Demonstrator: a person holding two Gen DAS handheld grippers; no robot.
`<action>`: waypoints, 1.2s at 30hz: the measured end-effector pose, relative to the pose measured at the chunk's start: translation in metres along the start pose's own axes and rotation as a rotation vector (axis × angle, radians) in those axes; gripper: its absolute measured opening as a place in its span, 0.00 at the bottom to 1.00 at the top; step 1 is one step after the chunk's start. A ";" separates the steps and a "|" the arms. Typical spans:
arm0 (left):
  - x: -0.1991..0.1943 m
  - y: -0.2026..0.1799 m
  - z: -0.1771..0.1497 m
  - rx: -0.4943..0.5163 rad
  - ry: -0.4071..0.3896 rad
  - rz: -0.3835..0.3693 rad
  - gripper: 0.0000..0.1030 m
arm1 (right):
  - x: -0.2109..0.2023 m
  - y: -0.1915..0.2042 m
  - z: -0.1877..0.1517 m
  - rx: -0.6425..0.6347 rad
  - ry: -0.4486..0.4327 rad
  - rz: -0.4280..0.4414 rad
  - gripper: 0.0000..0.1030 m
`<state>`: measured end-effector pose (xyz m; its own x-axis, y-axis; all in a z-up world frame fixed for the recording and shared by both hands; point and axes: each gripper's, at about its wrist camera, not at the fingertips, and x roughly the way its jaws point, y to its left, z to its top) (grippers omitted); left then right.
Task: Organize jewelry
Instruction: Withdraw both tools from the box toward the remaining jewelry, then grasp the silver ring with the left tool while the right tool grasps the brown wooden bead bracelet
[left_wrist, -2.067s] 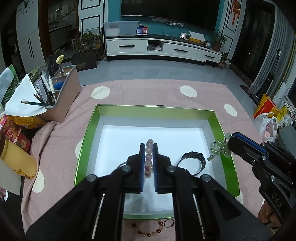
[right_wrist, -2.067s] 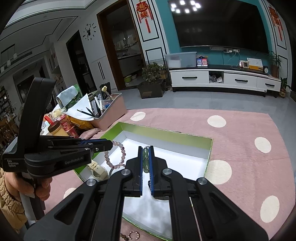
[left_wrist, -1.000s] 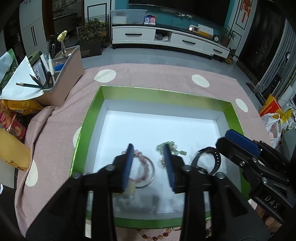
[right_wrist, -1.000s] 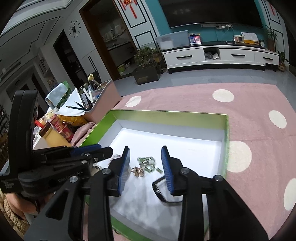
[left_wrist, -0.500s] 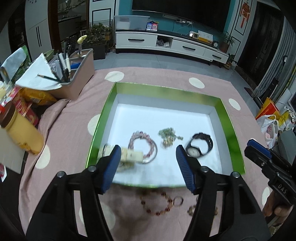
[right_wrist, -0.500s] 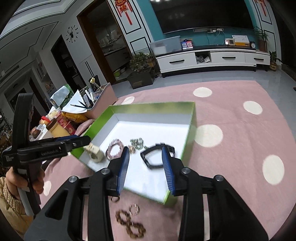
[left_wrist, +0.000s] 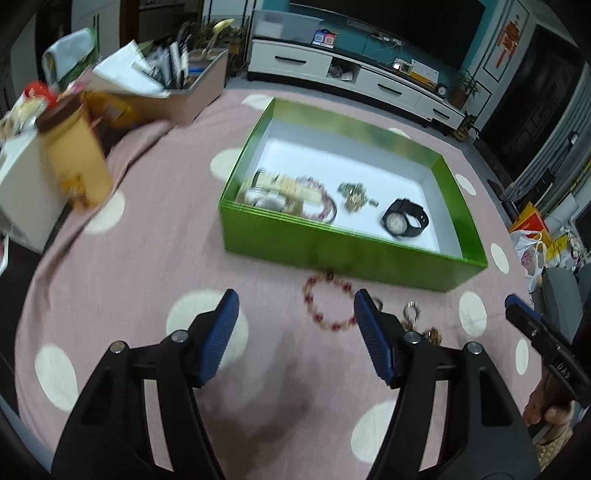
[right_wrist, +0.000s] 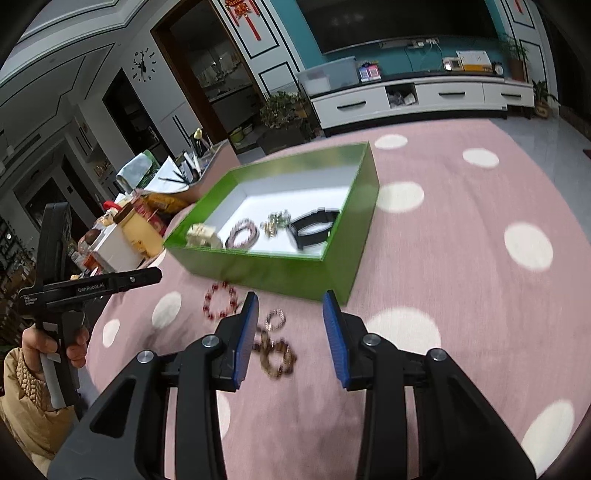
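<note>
Green box (left_wrist: 369, 258) partly filled; three beaded pieces are left on the cloth before its near wall.

Both the left gripper (left_wrist: 295, 332), its jaws opening, and the right gripper (right_wrist: 290, 332), parted, are seen empty. The red bracelet (left_wrist: 328, 304), just before the box, should be straddled squarely and pinched across its beads.

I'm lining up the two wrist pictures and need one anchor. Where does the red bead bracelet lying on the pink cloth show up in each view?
Left wrist view: the red bead bracelet lies just below centre, in front of the green box's near wall, up against the right-hand finger.
Right wrist view: it lies left of centre, below the box's near wall, just left of the left-hand finger.
Shared landmark: the green box, with a black watch inside.
</note>
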<state>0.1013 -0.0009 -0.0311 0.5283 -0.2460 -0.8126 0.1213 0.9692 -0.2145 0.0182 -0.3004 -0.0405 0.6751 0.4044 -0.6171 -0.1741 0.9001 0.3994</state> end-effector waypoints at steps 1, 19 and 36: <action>-0.001 0.003 -0.005 -0.012 0.005 -0.005 0.64 | -0.001 -0.001 -0.006 0.006 0.009 0.000 0.36; 0.007 0.007 -0.062 -0.037 0.101 -0.048 0.66 | 0.019 0.011 -0.048 -0.020 0.107 -0.008 0.35; 0.020 -0.001 -0.060 -0.008 0.126 -0.055 0.67 | 0.077 0.035 -0.028 -0.230 0.177 -0.150 0.20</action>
<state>0.0614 -0.0081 -0.0797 0.4112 -0.2987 -0.8612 0.1396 0.9543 -0.2643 0.0443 -0.2328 -0.0932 0.5738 0.2684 -0.7737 -0.2534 0.9566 0.1439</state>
